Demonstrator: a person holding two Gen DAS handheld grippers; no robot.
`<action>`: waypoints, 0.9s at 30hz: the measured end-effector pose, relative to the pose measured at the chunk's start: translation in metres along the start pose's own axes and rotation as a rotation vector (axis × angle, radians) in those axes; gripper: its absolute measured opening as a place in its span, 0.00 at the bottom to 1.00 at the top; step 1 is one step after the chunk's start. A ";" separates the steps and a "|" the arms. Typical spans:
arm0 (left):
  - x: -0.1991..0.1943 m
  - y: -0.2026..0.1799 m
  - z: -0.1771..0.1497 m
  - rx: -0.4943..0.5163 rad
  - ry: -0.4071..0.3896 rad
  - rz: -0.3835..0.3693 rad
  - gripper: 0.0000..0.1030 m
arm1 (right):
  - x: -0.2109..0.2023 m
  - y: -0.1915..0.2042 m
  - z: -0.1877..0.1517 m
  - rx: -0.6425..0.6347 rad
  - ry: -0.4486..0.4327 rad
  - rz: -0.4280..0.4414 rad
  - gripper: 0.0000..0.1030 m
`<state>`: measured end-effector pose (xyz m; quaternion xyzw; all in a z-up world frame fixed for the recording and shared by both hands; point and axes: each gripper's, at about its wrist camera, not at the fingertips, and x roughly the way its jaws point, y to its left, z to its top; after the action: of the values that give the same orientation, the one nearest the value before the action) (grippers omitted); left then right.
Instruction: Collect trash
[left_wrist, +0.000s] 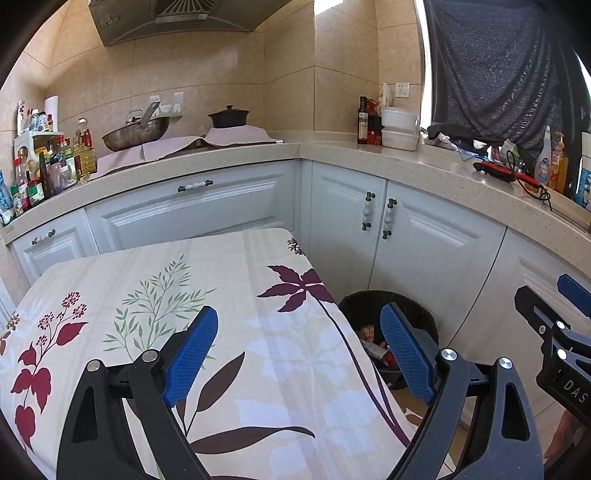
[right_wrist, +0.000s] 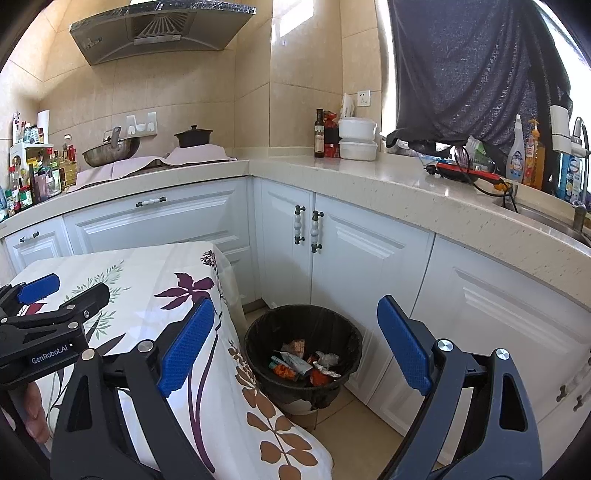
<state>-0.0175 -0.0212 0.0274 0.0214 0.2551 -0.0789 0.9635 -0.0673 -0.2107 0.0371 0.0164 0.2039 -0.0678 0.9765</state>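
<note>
Left claw (left_wrist: 299, 354): mine, spread, holding nothing, over the bench (left_wrist: 155, 295).
Right claw (right_wrist: 295, 345): spread, holding nothing.
Bin (right_wrist: 258, 332): right of bench, wrappers (right_wrist: 303, 363) inside.

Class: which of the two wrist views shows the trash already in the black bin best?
The right wrist view: it looks down into the bin, showing the wrappers on the bottom. In the left wrist view, the bin is partly hidden by the tablecloth and a finger.
</note>
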 end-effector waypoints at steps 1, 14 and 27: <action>0.000 0.000 0.000 0.000 0.000 -0.001 0.84 | 0.000 0.000 0.000 0.000 -0.002 -0.001 0.85; -0.001 -0.001 -0.001 0.000 0.003 -0.004 0.84 | -0.001 -0.004 0.001 -0.001 -0.002 -0.007 0.85; 0.000 -0.002 -0.001 0.004 0.001 -0.007 0.85 | 0.000 -0.007 0.001 -0.003 -0.002 -0.013 0.85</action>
<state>-0.0182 -0.0234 0.0268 0.0223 0.2557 -0.0826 0.9630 -0.0675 -0.2179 0.0382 0.0137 0.2029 -0.0737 0.9763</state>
